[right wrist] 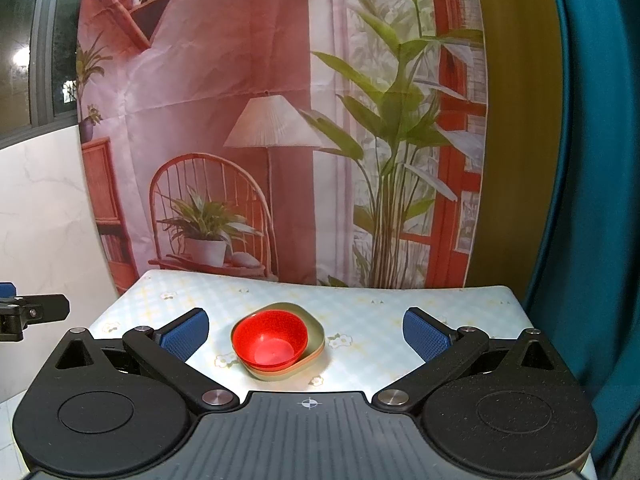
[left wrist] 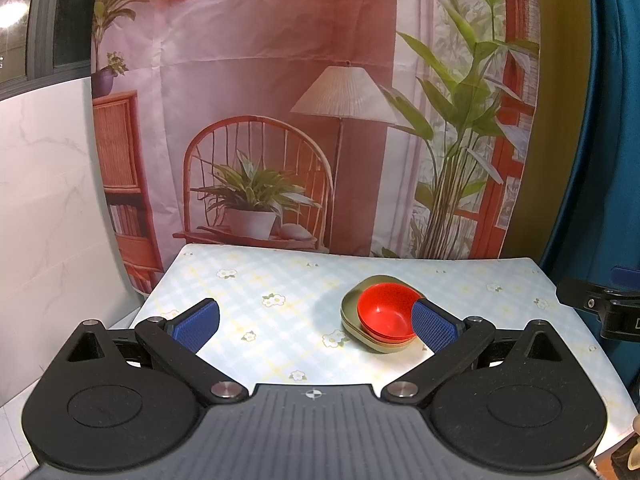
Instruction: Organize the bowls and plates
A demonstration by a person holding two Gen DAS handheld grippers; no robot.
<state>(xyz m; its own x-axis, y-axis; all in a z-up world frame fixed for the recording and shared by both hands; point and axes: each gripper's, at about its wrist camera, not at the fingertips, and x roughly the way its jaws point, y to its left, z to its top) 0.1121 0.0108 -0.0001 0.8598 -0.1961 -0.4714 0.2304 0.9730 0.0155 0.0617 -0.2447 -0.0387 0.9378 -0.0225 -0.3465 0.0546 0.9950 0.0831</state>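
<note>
- The dishes already sit in one nested pile on the table [right wrist: 420,300]: a red bowl [right wrist: 270,338] on top, what looks like a second red bowl under it, and a shallow olive plate [right wrist: 316,336] beneath.
- The pile sits about midway between the table's left and right edges, closer to the near edge than to the far one.
- The left gripper [left wrist: 316,322] is spread wide and holds nothing; in its own view one blue pad overlaps the bowl's right rim, but whether it touches cannot be told.
- The right gripper [right wrist: 306,332] is also wide open and empty, with the pile between its pads but apart from both.
- Judged from this, the stacking looks done or nearly so; no loose dish shows on the cloth.
- If the pile needs squaring up, nudge the plate's rim rather than the bowl, since the top bowl sits off-centre toward the plate's left side.
- Move slowly: the smooth plastic bowls may slide on each other.
- Lift both grippers straight up and clear before pulling away.
</note>
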